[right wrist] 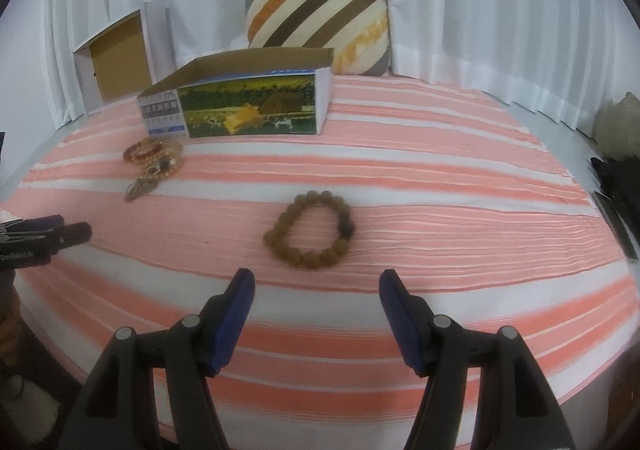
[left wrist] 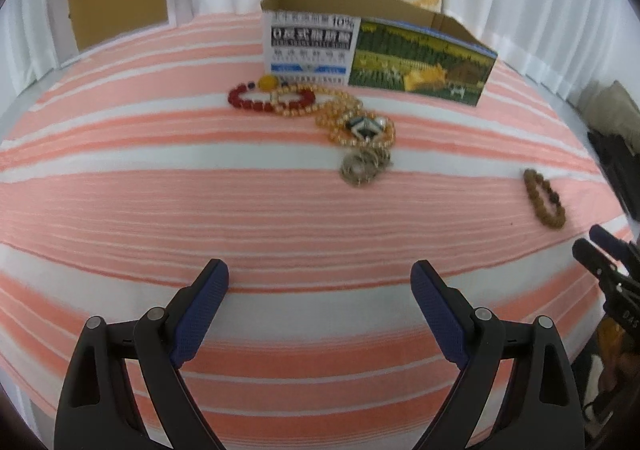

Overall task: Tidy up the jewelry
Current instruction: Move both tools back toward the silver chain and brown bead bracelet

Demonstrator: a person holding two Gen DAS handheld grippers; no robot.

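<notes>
Right gripper [right wrist: 316,284]: jaws open and empty, with the brown bead bracelet [right wrist: 310,230] lying flat on the striped bed [right wrist: 440,209] just beyond at twelve o'clock; best straddle one side of the ring, then close. Left gripper [left wrist: 320,278]: jaws open, empty; jewelry pile [left wrist: 320,113] at twelve o'clock before the open box [left wrist: 372,49], printed "10%", other writing illegible.

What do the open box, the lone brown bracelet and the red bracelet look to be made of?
Open box: cardboard, with a raw brown inside and glossy printed outer walls.
Brown bracelet: matte round beads, probably wood or seed; the blur leaves it open.
Red bracelet: shiny, translucent-looking beads, glass, resin or stone; cannot tell which.
</notes>
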